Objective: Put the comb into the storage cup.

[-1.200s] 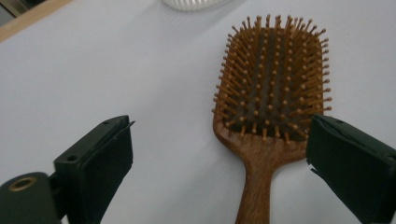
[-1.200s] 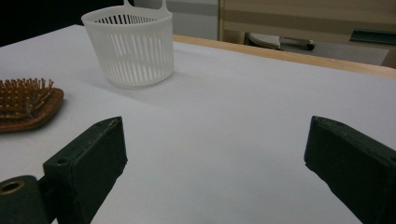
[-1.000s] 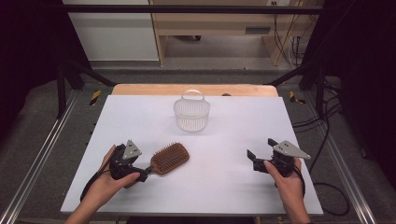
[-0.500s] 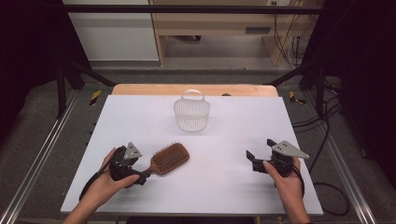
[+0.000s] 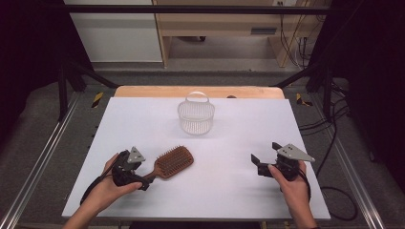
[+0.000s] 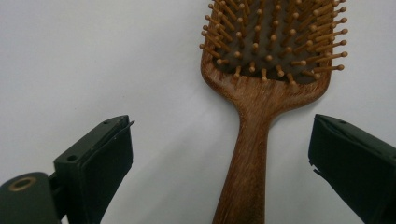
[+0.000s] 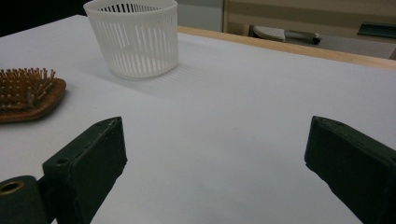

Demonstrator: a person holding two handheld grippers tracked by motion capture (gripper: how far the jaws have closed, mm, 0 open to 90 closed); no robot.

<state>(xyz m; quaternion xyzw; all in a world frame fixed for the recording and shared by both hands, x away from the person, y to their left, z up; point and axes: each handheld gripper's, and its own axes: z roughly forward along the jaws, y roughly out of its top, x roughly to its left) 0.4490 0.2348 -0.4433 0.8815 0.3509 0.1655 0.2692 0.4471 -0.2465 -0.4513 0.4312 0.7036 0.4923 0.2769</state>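
Both wide-open jaws of the left tool (image 6: 219, 154) flank the brown wooden bristled paddle hairbrush's (image 6: 261, 93) grained handle, gripping nothing.

Wooden paddle hairbrush (image 5: 171, 163) flat on table, bristles up, ungrasped.

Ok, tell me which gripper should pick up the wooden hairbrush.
Left. The left gripper has its open jaws on either side of the brown wooden hairbrush's handle. The right gripper, also open, sits over bare white table well apart from it.
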